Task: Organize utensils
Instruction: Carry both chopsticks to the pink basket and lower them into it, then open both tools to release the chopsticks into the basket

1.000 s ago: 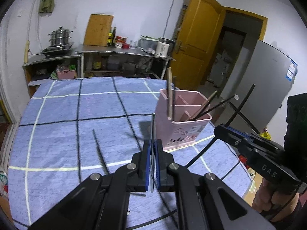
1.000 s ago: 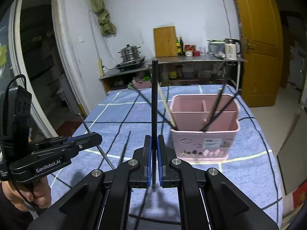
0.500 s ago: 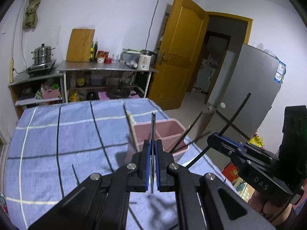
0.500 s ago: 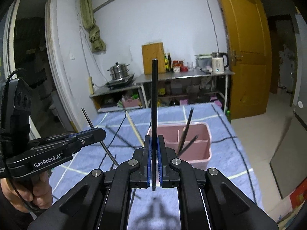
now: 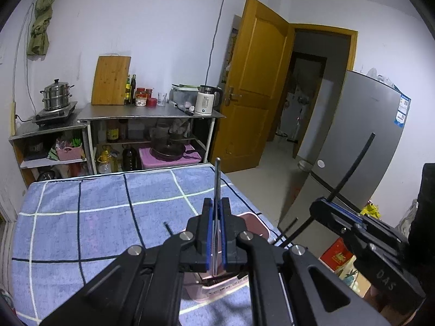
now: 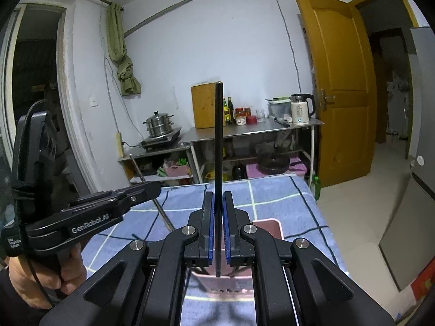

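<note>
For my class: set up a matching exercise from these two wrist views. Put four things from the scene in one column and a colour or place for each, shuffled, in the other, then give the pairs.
Things:
1. utensil holder
2. chopstick in right gripper
3. kettle
4. door

Descriptions:
A. white, on the steel counter
B. black, standing upright
C. pink, on the blue cloth
D. yellow-brown, standing open

Pairs: 1-C, 2-B, 3-A, 4-D

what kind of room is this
Most likely a home kitchen: a steamer pot on a small cooker, a cutting board and kettle on a steel counter, and a fridge by the door.
</note>
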The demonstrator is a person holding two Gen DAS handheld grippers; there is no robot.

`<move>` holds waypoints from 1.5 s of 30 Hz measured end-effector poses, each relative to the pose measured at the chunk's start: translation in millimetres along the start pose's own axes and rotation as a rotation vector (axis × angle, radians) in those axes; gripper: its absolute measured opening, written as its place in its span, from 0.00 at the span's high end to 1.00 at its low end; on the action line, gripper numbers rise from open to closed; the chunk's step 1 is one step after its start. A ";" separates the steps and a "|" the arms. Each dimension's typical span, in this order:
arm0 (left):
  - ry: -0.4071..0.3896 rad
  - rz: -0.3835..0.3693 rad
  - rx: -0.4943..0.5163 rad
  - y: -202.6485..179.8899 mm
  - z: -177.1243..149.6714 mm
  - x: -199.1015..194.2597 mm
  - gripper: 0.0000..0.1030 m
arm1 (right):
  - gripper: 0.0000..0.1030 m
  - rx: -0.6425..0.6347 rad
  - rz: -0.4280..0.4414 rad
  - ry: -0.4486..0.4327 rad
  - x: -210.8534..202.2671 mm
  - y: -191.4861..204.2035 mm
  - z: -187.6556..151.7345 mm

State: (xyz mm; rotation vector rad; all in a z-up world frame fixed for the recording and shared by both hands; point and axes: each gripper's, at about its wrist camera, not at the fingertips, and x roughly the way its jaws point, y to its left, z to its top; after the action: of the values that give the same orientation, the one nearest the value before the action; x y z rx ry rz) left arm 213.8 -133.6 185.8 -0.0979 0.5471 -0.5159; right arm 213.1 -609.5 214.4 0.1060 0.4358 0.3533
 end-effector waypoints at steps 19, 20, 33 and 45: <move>0.082 0.018 0.002 7.2 -27.4 54.5 0.95 | 0.95 -0.026 -0.026 0.047 49.1 3.3 -32.2; 0.086 0.017 0.003 7.4 -28.2 56.0 0.95 | 0.95 -0.031 -0.029 0.051 50.3 3.5 -33.7; 0.107 0.019 0.016 10.1 -35.8 63.6 0.95 | 0.94 -0.063 -0.047 0.109 69.4 1.0 -41.8; 0.090 0.016 0.013 9.5 -32.2 55.5 0.93 | 0.89 -0.079 -0.064 0.095 62.8 2.4 -36.8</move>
State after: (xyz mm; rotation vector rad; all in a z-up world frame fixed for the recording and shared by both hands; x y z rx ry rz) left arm 241.7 -151.3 130.0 -0.0583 0.6324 -0.5101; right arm 249.7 -583.8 156.9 -0.0017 0.5171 0.3135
